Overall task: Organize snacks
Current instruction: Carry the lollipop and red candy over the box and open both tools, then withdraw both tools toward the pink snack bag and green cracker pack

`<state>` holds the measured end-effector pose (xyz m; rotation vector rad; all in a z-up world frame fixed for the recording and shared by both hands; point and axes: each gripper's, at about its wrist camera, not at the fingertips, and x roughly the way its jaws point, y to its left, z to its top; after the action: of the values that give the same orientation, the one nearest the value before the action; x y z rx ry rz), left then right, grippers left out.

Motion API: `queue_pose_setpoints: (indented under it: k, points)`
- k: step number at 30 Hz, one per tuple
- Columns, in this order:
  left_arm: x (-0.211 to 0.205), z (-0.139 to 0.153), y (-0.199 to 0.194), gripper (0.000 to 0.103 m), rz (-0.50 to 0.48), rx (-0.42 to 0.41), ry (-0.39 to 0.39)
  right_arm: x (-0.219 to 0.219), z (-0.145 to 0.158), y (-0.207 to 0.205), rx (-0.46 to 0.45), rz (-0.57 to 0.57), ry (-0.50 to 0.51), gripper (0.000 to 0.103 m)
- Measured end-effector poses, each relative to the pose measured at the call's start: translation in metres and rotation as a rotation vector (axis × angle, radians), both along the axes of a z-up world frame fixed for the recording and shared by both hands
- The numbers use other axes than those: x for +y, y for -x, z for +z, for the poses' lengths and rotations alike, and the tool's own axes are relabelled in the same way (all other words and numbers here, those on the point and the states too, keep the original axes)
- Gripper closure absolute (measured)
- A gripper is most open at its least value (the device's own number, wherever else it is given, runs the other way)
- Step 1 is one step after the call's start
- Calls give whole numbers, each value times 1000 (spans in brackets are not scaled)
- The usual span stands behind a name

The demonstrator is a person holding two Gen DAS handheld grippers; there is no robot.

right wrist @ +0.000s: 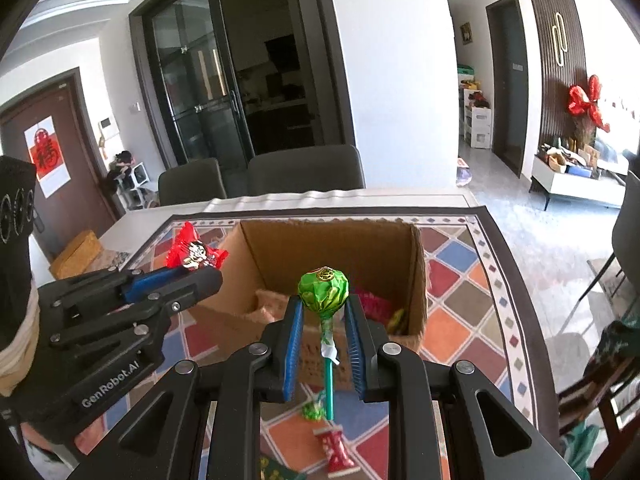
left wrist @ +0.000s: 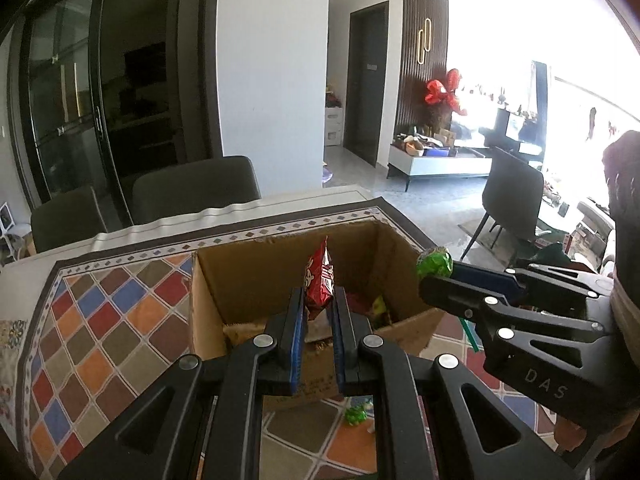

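While both views show the cardboard box (left wrist: 248, 276), only the right wrist shows the red candy (right wrist: 334, 452).

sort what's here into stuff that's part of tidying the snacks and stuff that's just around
Part of the job:
- cardboard box, open, snacks already inside
- red snack packet in the left gripper
- green lollipop in the right gripper
- small red-wrapped candy and green-wrapped candy loose on the patterned tablecloth

Just around:
- grey chairs
- red bow decoration
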<state>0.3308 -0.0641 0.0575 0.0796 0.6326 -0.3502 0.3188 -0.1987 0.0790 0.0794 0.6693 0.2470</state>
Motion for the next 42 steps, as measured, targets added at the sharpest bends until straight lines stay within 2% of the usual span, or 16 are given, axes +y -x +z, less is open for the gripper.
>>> queue_pose_setpoints:
  k: [15, 16, 17, 19, 24, 31, 42]
  points:
    - [-2, -8, -55, 88, 35, 54, -59, 11, 2, -65, 39, 22, 65, 80]
    - [-2, -10, -57, 83, 38, 60, -71, 11, 2, -67, 39, 21, 68, 80]
    - [-3, -10, -55, 71, 42, 62, -77, 11, 1, -69, 39, 17, 72, 80]
    - [-1, -10, -51, 61, 58, 49, -84, 11, 0, -69, 40, 7, 87, 72]
    - [3, -11, -38, 60, 67, 57, -83, 8, 1, -58, 27, -16, 113, 69]
    - [1, -7, 2, 55, 51, 30, -83, 5, 2, -24, 12, -11, 105, 65]
    - [5, -11, 67, 45, 22, 8, -80, 3, -1, 40, -11, -27, 90, 43]
